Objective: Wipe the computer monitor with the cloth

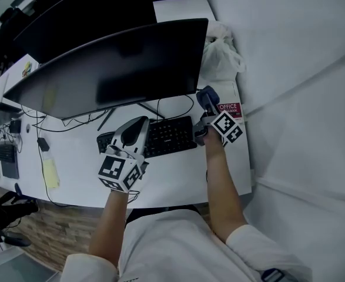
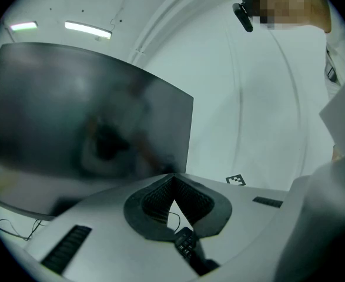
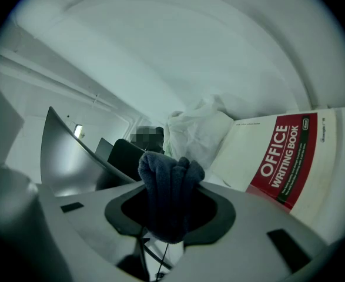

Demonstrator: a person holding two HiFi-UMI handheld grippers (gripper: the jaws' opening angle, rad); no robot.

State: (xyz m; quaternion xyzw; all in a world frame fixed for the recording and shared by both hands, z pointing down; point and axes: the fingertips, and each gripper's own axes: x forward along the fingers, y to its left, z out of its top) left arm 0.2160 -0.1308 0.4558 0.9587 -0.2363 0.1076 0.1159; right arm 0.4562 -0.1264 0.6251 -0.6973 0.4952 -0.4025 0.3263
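My right tongs (image 1: 209, 111) are clamped on the dark cloth (image 3: 169, 195), just off the monitor's (image 1: 119, 69) right edge. My left tongs (image 2: 172, 178) are closed, empty.

your cloth (image 3: 169, 198) looks like soft, fuzzy fleece, dark and matt. the monitor (image 1: 119, 69) has a smooth screen with a dull sheen, and the desk (image 1: 178, 178) is smooth and white, perhaps laminate. the bag (image 1: 220, 54) is thin crinkled plastic, and the writing book (image 3: 284, 157) has a glossy paper cover.
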